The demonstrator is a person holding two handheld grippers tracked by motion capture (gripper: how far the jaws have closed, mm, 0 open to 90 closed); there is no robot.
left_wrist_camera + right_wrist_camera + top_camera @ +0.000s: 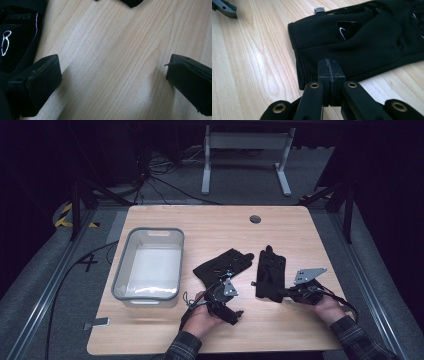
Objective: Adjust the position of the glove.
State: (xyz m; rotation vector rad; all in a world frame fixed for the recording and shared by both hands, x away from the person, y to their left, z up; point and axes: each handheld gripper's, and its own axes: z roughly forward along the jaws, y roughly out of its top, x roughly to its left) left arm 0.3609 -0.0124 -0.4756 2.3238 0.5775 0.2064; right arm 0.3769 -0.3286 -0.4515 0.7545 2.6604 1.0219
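A: Right gripper (pixel 329 75) status?
B: Jaws pinched together at right glove (pixel 362 42) cuff edge; bare table (pixel 280 325) all around.
A: Left gripper (pixel 112 82)?
B: Jaws wide apart over bare wood; left glove (pixel 17 37) beside one jaw.

In the left gripper view, the glove (pixel 17 37) was cut off by the left and top edges, its white lettering too blurred to read. In the right gripper view, the other glove (pixel 362 42) ran off the right edge, fingers unseen.
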